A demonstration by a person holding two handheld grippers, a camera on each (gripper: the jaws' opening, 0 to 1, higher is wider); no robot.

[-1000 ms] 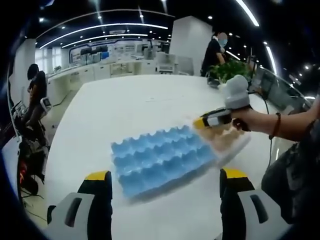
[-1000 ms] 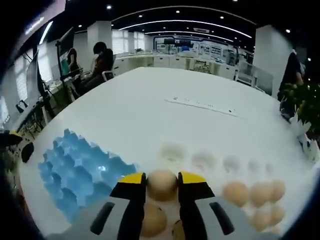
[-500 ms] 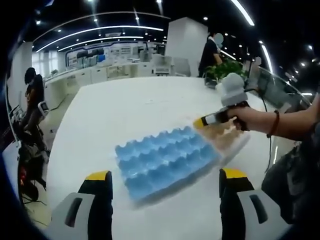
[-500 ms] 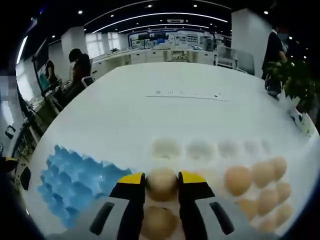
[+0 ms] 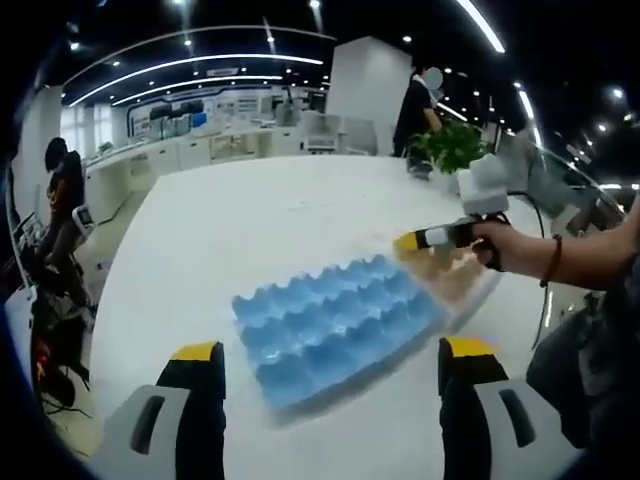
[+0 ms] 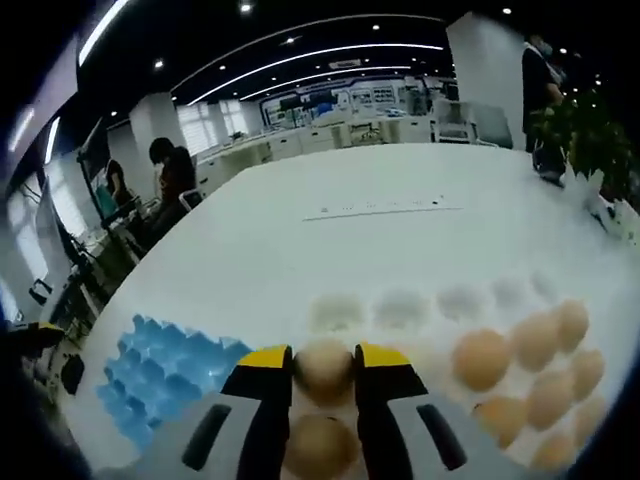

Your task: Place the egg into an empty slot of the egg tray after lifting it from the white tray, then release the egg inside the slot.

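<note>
No legible text, label, brand or number appears in either view. Distant wall panels are too blurred to read.

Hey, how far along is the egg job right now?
Done: the right gripper is shut on an egg over the white tray, where other eggs sit. In hand: carrying that egg; whether it has fully left its slot is hard to tell. Left: move it to the blue egg tray, whose slots look empty, set it in one and release. The left gripper is open, holding nothing.

Blue egg tray (image 5: pixel 335 325) matt, pulpy; table (image 6: pixel 330 250) smooth, white.
</note>
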